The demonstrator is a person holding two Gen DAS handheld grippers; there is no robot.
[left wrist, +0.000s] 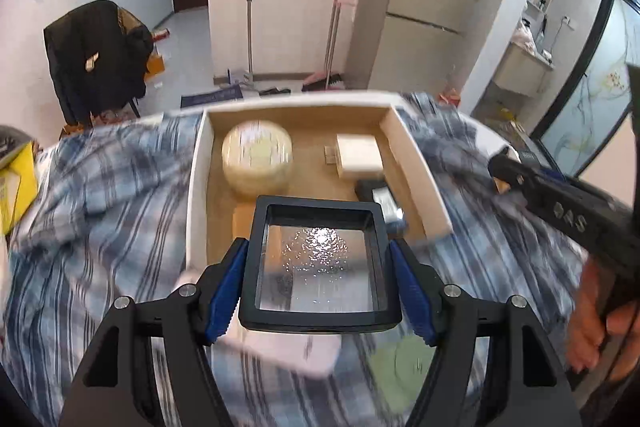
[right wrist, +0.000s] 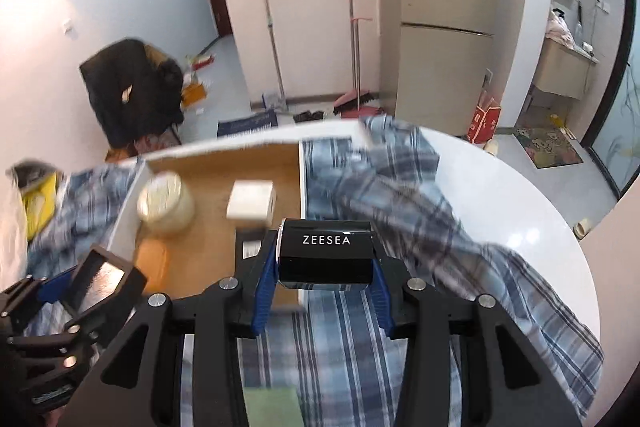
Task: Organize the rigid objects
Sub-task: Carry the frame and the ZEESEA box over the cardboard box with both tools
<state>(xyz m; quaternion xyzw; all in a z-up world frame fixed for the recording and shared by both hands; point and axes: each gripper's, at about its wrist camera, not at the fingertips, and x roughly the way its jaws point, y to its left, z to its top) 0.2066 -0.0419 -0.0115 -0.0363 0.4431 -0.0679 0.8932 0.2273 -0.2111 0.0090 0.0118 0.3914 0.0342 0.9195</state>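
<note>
My left gripper [left wrist: 320, 279] is clamped on a square black-framed mirror [left wrist: 318, 265], its blue pads [left wrist: 226, 291] pressing the frame's left and right edges, and the glass throws back a bright speckled glare. The mirror hangs over the near end of an open shallow box [left wrist: 416, 167] with white walls and a brown floor, which sits on a blue-and-white plaid cloth [left wrist: 100, 211] spread over a white round table [right wrist: 520, 211]. Inside the box I see a round cream-coloured tin [left wrist: 257, 157] toward the far left, a white rectangular box [left wrist: 358, 155] toward the far right, a dark item [left wrist: 370, 189] against the right wall just nearer than the white one, and a tan block [left wrist: 243, 219] partly hidden behind the mirror's frame. My right gripper [right wrist: 325, 267] is closed on a small black box printed ZEESEA [right wrist: 326, 255], held by its two ends between the blue pads [right wrist: 266, 279], above the cloth by the box's right wall. In the right wrist view the left gripper and its mirror show at the lower left, near the box's near-left corner. A hand [left wrist: 596, 323] wraps the right gripper's handle at the right edge of the left wrist view. Something pale green [left wrist: 400, 359] and something white [left wrist: 288, 347] lie on the cloth below the mirror, too blurred to identify.
</note>
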